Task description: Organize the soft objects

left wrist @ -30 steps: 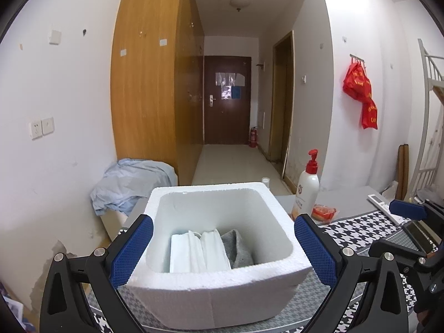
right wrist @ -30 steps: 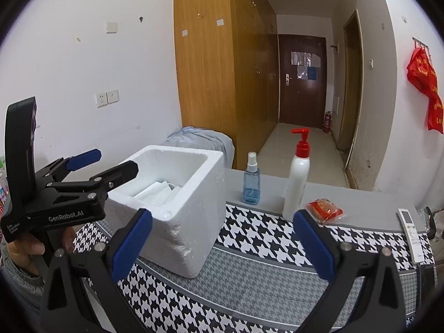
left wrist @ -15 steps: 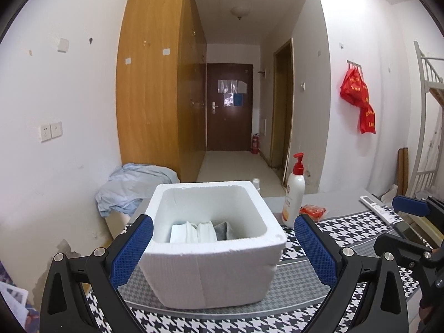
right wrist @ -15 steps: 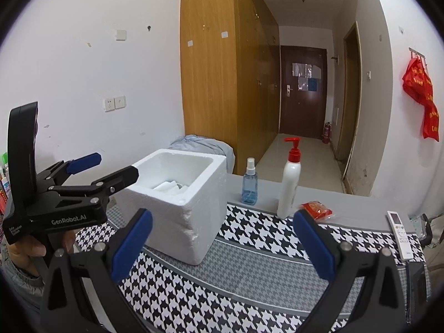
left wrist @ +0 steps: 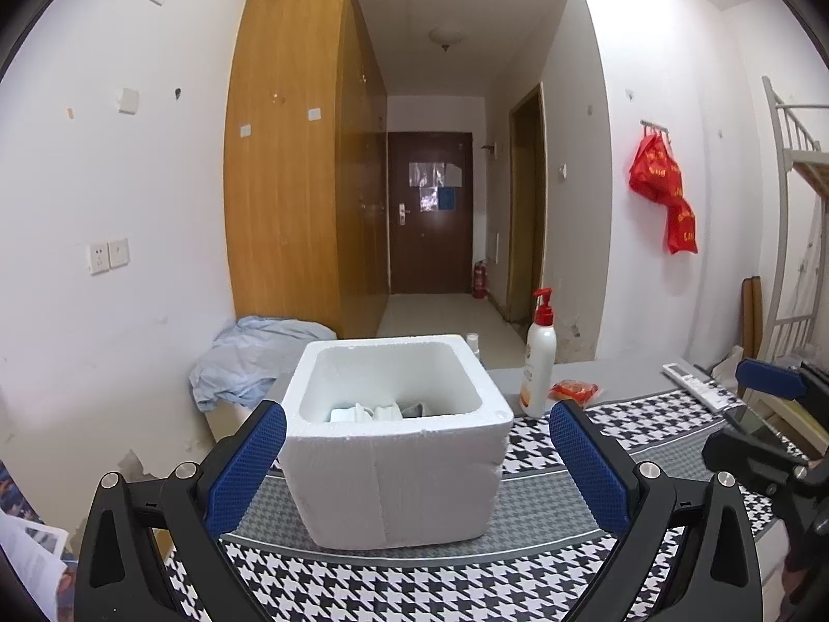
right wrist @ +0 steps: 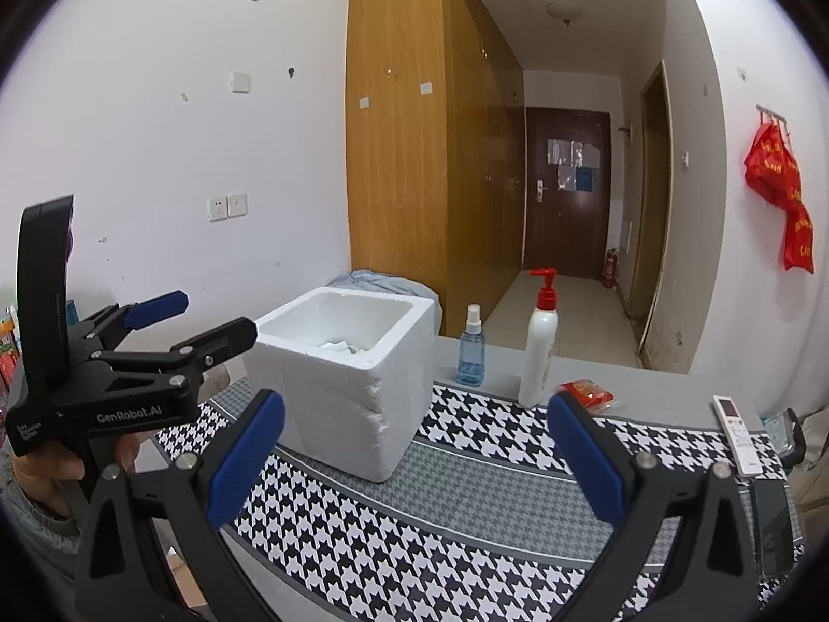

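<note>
Ahead, one foam box (left wrist: pixel 399 446) sits on the checked cloth (right wrist: pixel 466 508), straight before the left claw (left wrist: pixel 412 471), whose jaws gape wide and hold nothing; inside lie two white folded cloths (left wrist: pixel 362 412) and one grey (left wrist: pixel 412 407); left of the right claw (right wrist: pixel 414 461), equally wide and empty, stands the box; beyond it one pump bottle (right wrist: pixel 539 350), one spray bottle (right wrist: pixel 470 347), one remote (right wrist: pixel 735 433), one red packet (right wrist: pixel 588 394).
</note>
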Available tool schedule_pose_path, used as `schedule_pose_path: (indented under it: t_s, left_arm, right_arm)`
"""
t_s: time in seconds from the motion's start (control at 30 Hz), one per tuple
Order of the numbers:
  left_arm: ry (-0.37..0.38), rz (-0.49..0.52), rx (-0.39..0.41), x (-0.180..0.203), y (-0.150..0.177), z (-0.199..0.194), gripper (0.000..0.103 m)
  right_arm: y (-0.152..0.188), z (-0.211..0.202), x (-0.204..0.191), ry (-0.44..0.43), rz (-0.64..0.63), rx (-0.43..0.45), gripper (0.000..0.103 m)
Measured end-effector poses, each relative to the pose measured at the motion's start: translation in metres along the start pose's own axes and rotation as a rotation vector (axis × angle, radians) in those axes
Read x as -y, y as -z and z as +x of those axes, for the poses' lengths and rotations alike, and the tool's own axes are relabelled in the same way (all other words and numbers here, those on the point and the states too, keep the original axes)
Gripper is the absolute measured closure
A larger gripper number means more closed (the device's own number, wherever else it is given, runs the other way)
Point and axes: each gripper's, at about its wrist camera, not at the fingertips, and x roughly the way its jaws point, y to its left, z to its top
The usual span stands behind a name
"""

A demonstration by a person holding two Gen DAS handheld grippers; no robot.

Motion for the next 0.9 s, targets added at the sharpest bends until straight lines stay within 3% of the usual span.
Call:
schedule_pose_path:
  t_s: [0.33, 0.9]
  left_arm:
    - [0.012, -0.016, 0.055, 0.008, 0.020, -0.022, 0.001]
    - [0.002, 0.001, 0.075, 0.015, 0.042, -0.048, 0.001]
  right_arm:
    - [0.024, -0.013, -0.003, -0.011, 0.011, 0.032, 0.000]
    - [0.044, -0.037, -0.012, -0.001, 0.024, 0.053, 0.000]
